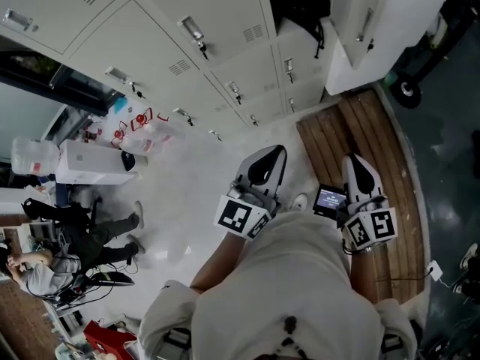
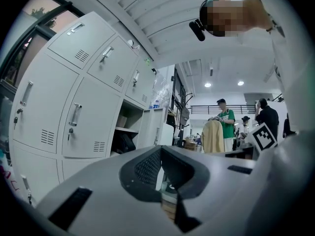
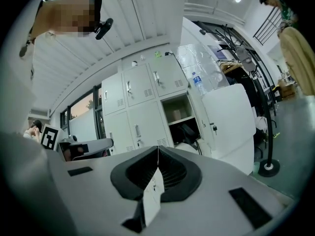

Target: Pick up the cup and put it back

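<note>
The cup (image 1: 300, 201), as far as the small pale round thing with a dark middle can be read as one, stands a little below the centre of the head view. It is on the pale floor (image 1: 195, 193), right at the left edge of the wooden platform (image 1: 379, 156). It shows between the two grippers, and neither touches it.

The left gripper (image 1: 273, 154) points toward the top of the frame, its jaws clenched tip to tip with nothing held. In the left gripper view the two dark pads meet at a point in the lower middle. A narrow slit beneath them shows only a strip of wood and something pale.

The right gripper (image 1: 353, 161), right of the cup and against the platform's planks, is likewise pressed closed and empty. In the right gripper view its pads meet along a thin line.

A marker cube (image 1: 241, 217) sits at the lower end of the left gripper, and a small lit screen (image 1: 330, 199) is just left of the right gripper. The person's pale top (image 1: 300, 291) fills the bottom of the head view.

Grey lockers (image 1: 180, 58) run across the upper left, with an open door (image 1: 367, 21) at the upper right. The right gripper view shows an open compartment (image 3: 178, 116) in the middle, with a bottle (image 3: 198, 85) higher up. In the left gripper view a person in a green top (image 2: 227, 124) stands at the right middle.
</note>
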`<state>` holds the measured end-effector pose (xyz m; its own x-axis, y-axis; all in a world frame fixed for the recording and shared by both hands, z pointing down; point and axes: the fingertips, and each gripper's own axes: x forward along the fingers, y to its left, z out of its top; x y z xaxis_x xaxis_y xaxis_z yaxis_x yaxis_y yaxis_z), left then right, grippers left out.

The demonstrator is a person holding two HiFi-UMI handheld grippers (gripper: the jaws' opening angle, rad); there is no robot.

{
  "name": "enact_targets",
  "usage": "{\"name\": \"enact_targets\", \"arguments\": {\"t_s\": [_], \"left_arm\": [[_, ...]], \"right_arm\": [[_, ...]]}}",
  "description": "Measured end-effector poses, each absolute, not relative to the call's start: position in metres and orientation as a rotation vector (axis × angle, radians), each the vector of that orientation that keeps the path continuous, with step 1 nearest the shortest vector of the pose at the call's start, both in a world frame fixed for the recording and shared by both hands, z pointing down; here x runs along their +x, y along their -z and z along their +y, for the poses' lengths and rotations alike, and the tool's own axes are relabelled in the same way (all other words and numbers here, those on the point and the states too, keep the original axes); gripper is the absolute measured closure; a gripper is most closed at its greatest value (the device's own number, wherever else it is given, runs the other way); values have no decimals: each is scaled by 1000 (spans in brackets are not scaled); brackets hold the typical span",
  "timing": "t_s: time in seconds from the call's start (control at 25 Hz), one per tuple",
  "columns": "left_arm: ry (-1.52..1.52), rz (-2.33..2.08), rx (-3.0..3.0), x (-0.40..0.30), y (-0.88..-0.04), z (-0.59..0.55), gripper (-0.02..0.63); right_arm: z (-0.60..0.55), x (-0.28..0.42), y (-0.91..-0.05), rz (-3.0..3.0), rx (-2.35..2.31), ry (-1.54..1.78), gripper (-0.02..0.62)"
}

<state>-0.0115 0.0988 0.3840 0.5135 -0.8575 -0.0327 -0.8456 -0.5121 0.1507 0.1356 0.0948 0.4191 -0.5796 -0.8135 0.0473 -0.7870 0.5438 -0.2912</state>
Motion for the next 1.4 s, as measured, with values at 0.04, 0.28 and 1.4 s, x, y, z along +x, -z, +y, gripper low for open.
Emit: {"name": "enact_targets", "arguments": {"t_s": [0.04,0.28,1.4], "left_arm": [[160,-1488,2628,-11,-384,94,598],[234,-1471,2567,-19,-387,65,598],[272,-1331,2758,-56,-347,-213,598]], "right_arm": [[91,137,-420,2678,-1391,438,571],[64,137,-429,2695,-1409,452,571],[-205,69,-382,2730,-1437,319,569]]}}
